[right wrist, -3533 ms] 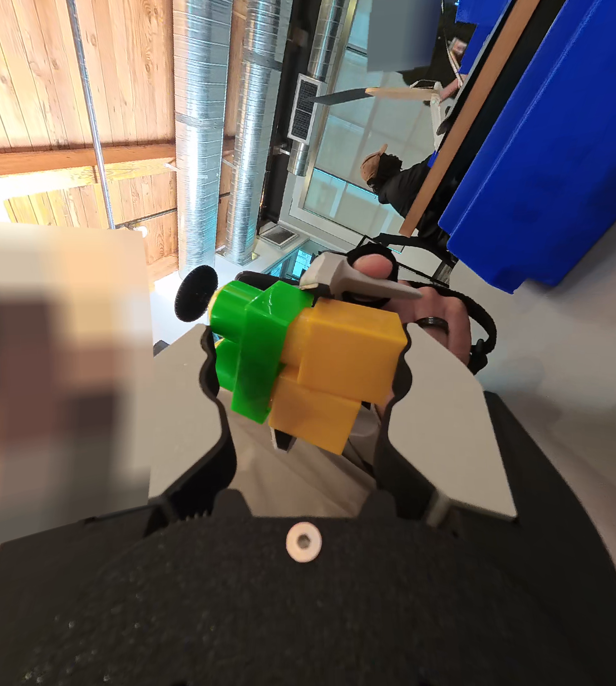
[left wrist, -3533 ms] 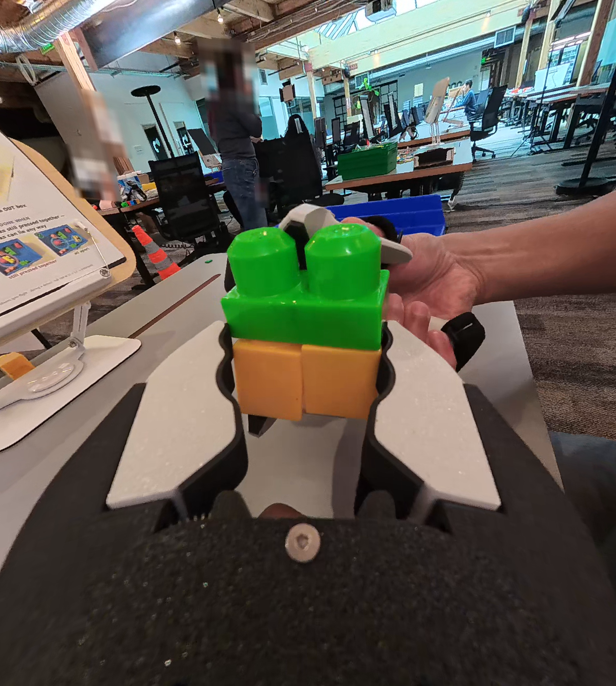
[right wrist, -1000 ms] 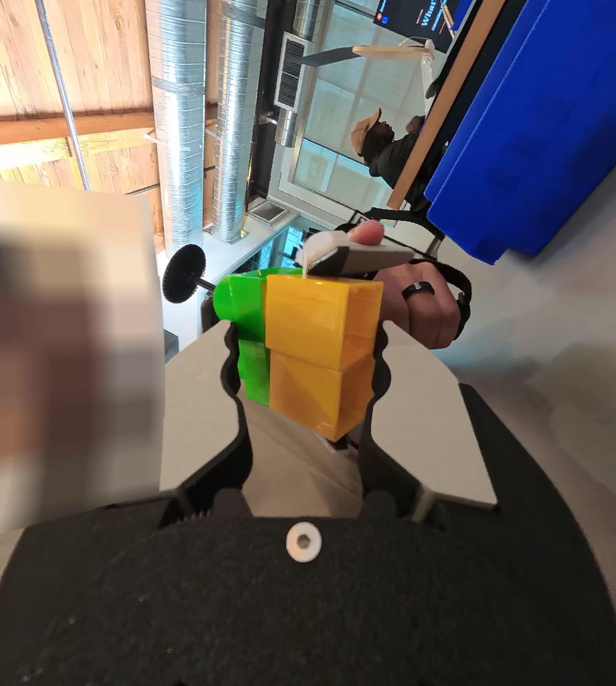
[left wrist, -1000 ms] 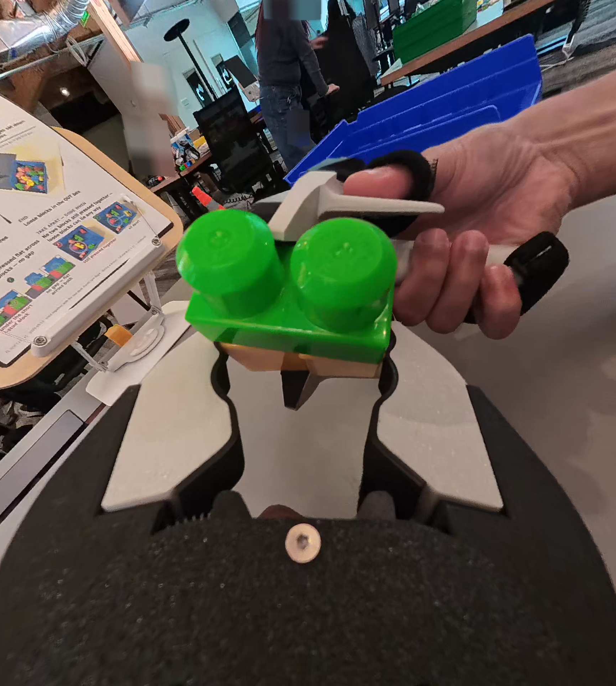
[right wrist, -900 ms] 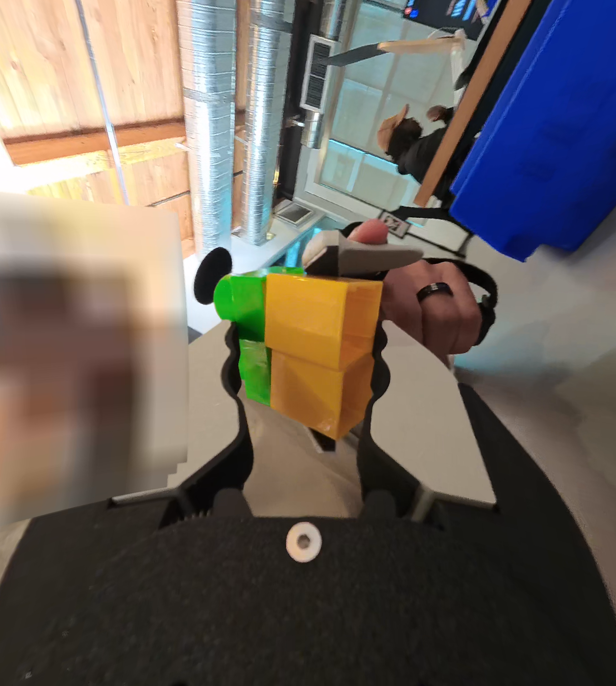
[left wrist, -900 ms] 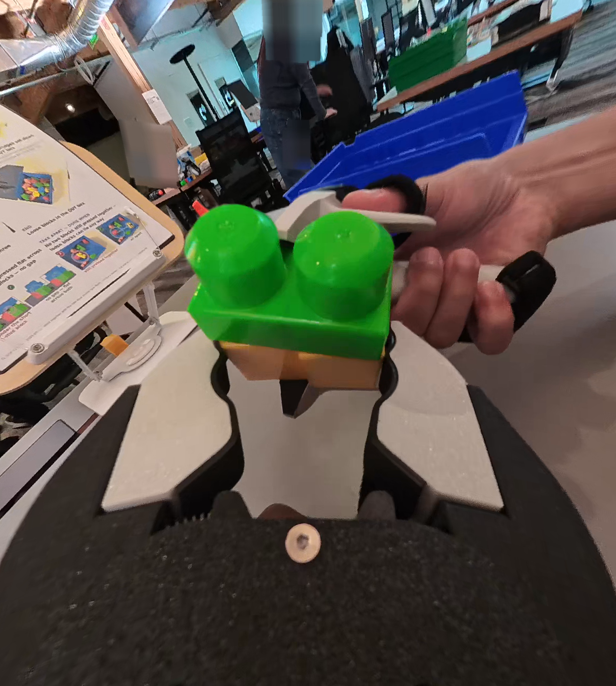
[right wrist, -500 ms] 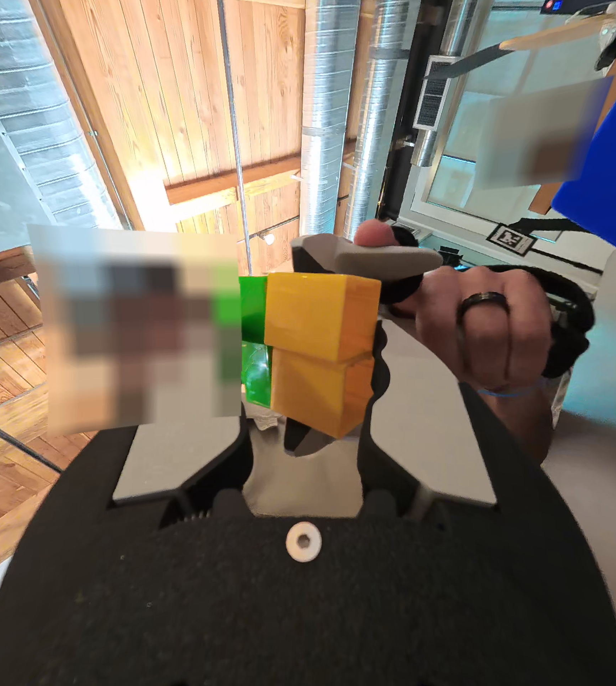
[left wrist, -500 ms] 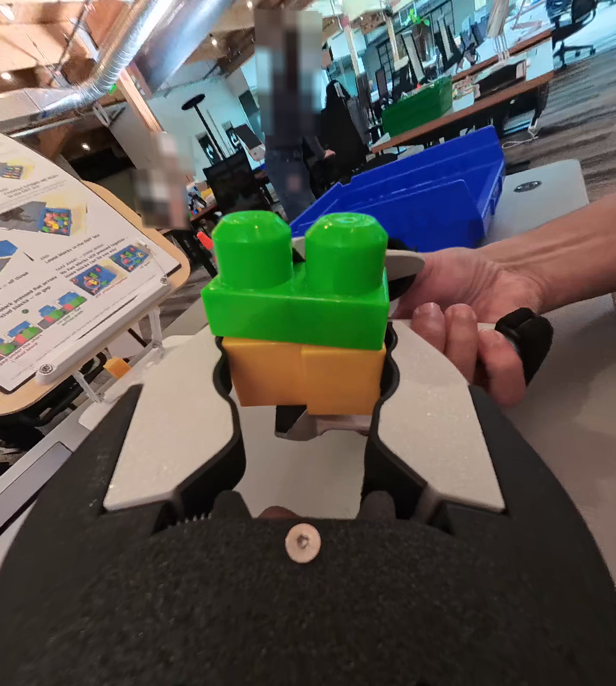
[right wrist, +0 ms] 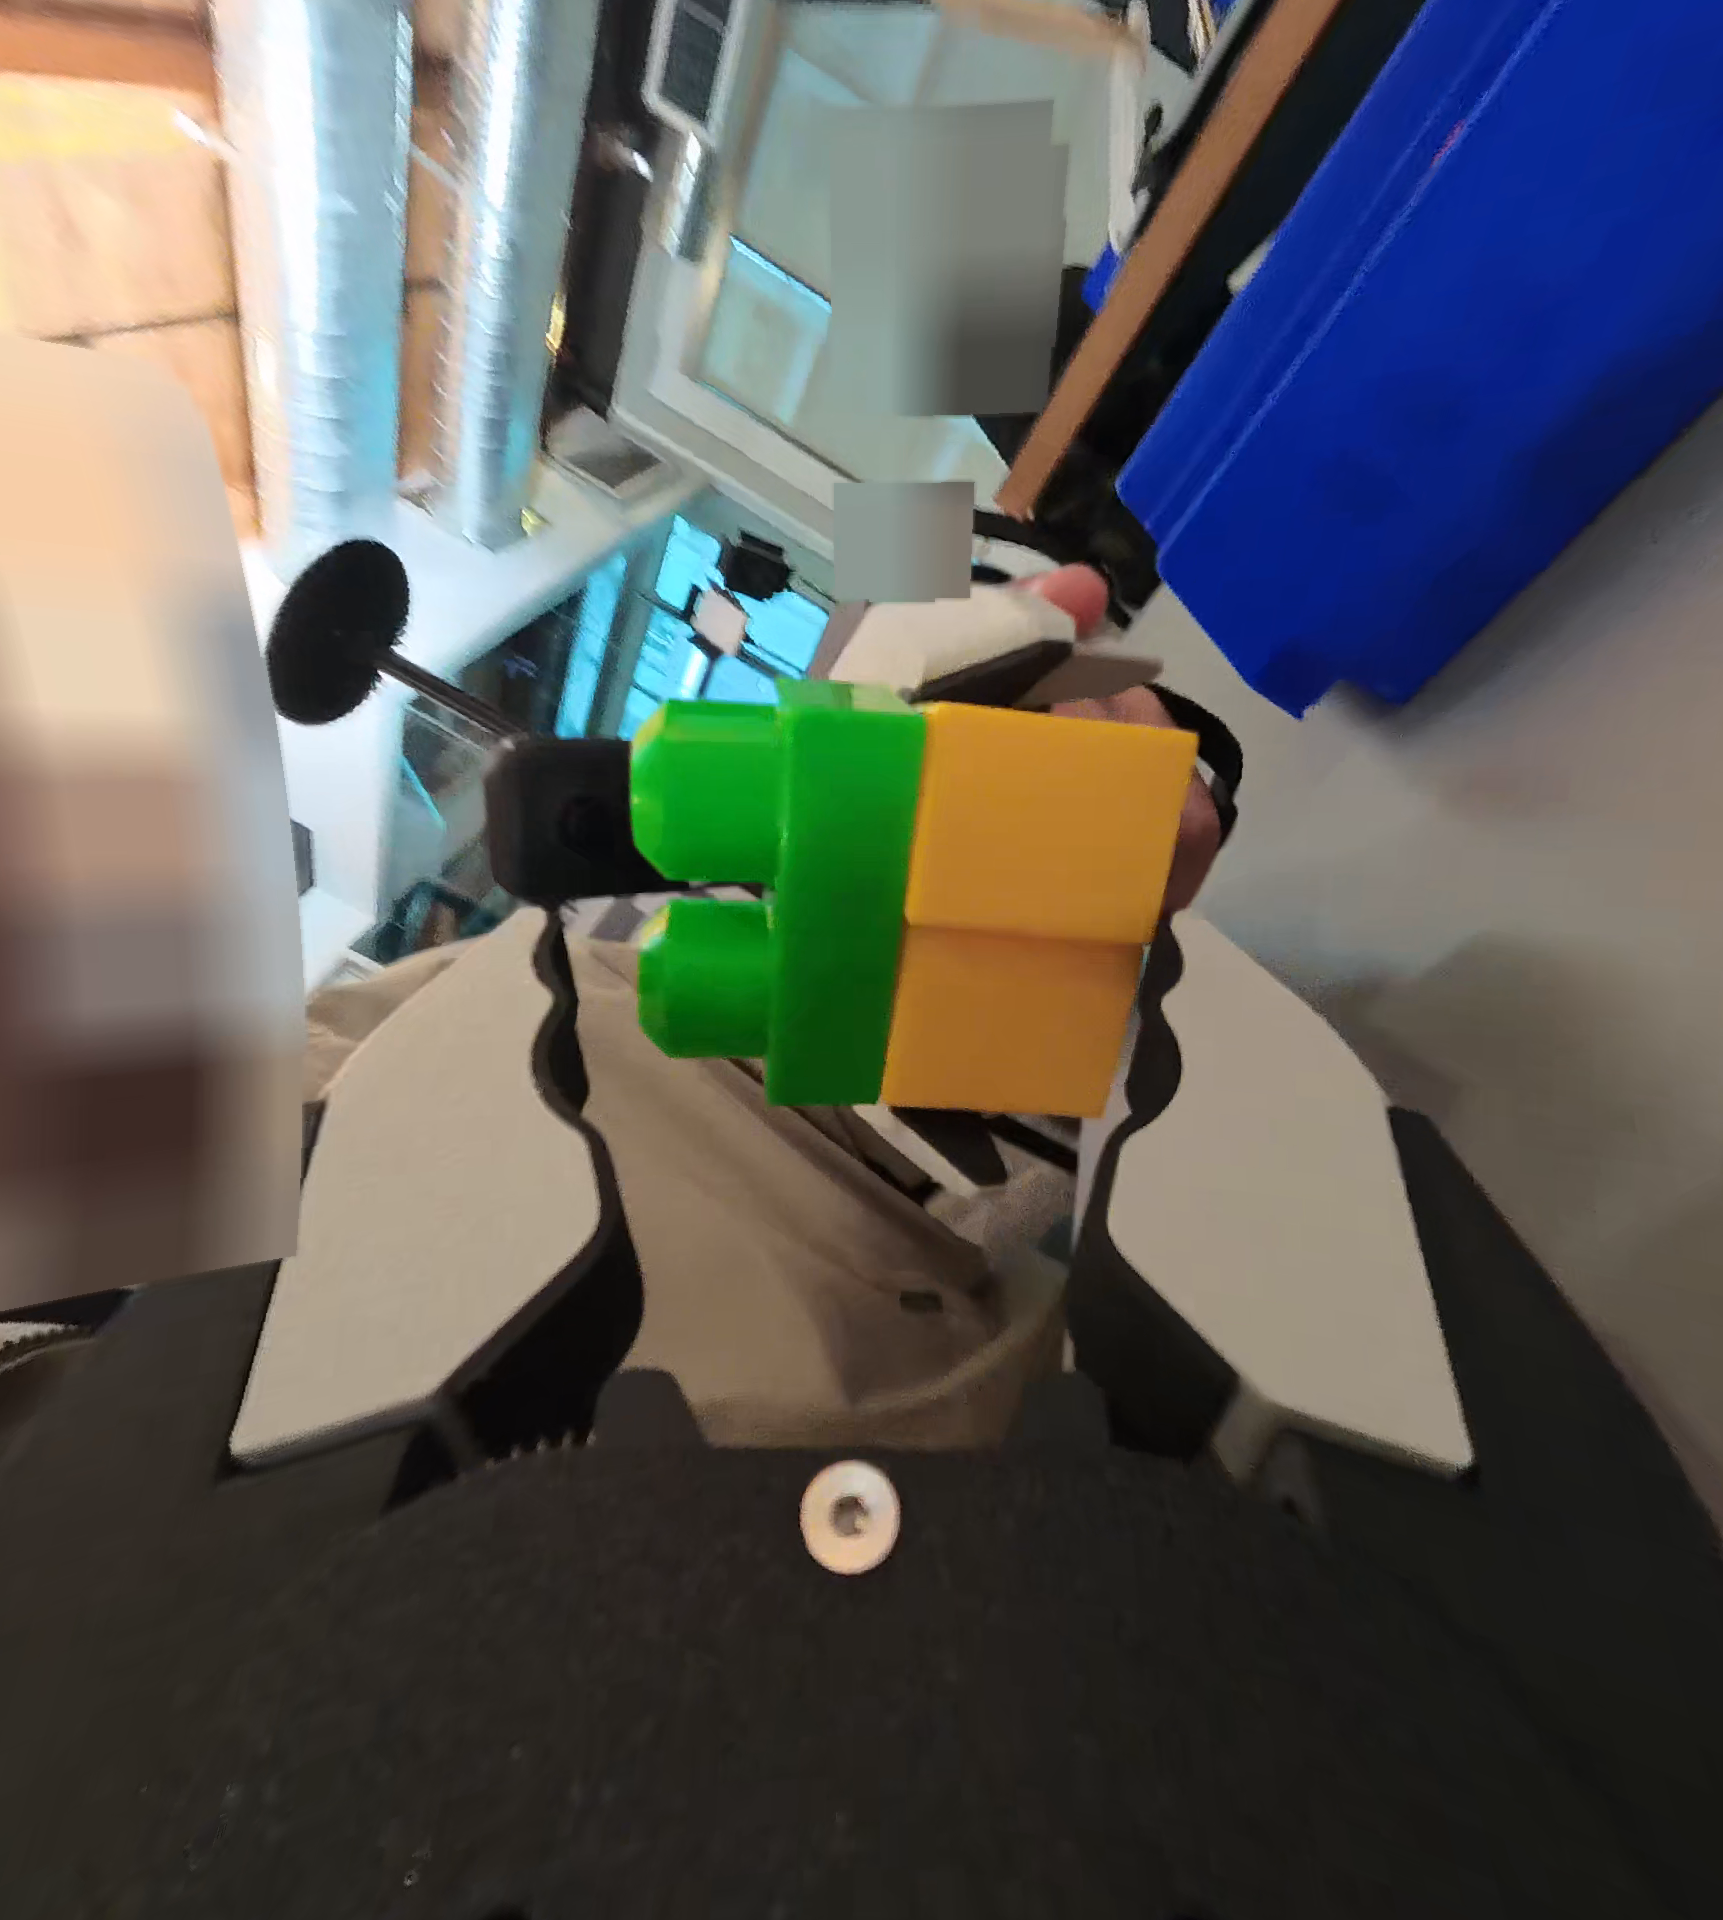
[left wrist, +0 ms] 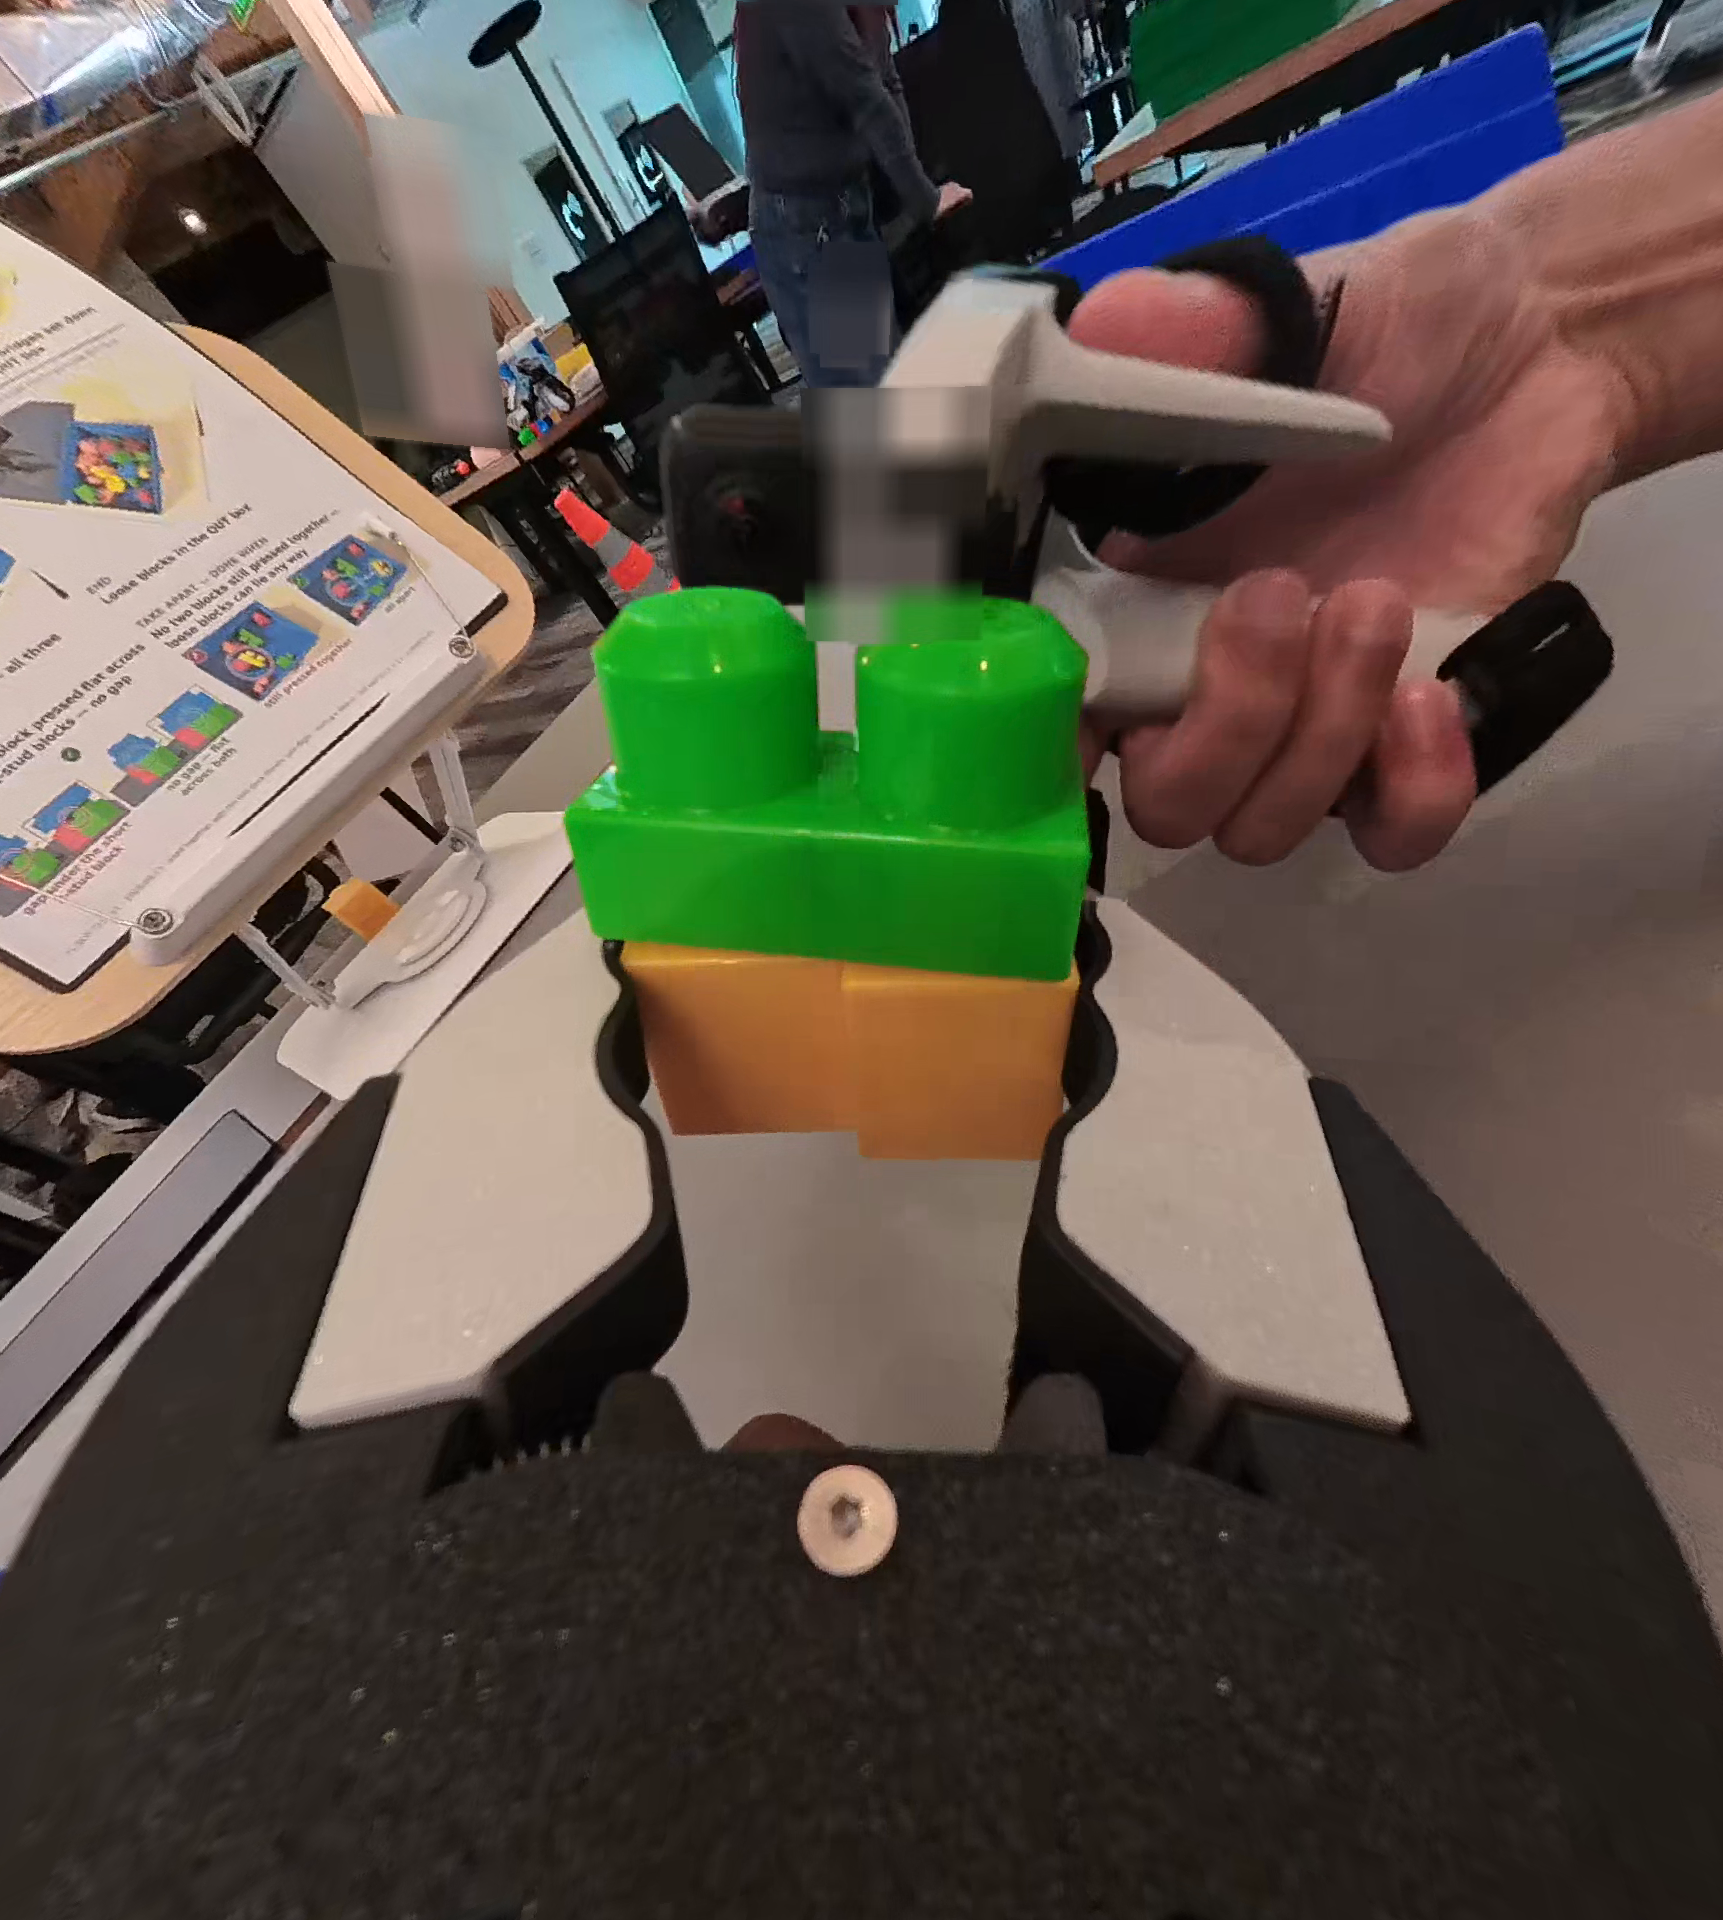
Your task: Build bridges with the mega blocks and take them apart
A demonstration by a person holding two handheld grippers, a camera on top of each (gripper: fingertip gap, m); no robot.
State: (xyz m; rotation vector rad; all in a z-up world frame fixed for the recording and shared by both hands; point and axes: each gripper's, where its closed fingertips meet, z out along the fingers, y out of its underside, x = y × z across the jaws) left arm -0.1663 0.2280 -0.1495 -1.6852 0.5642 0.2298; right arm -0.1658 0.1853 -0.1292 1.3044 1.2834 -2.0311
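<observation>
A green two-stud block (left wrist: pixel 826 883) sits pressed on two yellow blocks (left wrist: pixel 857 1049) that stand side by side. My left gripper (left wrist: pixel 852 997) is shut on the yellow blocks and holds the stack upright above the table. In the right wrist view the stack lies sideways, with the green block (right wrist: pixel 836 914) on the left and the yellow blocks (right wrist: pixel 1033 914) on the right. My right gripper (right wrist: pixel 857 935) is open, and its left finger stands apart from the green studs. A hand (left wrist: pixel 1356 644) holds that gripper just behind and above the stack.
A slanted instruction board (left wrist: pixel 161 623) on a white stand is at the left. A blue bin (left wrist: pixel 1356 177) stands behind the hand and also shows in the right wrist view (right wrist: pixel 1511 364). The grey table (left wrist: pixel 1511 1091) stretches to the right. A person (left wrist: pixel 815 156) stands far back. Left and right tips are no more than a few centimetres apart.
My right gripper was shut on the stack and has now opened and drawn back. My left gripper still holds the stack, which has tilted back upright.
</observation>
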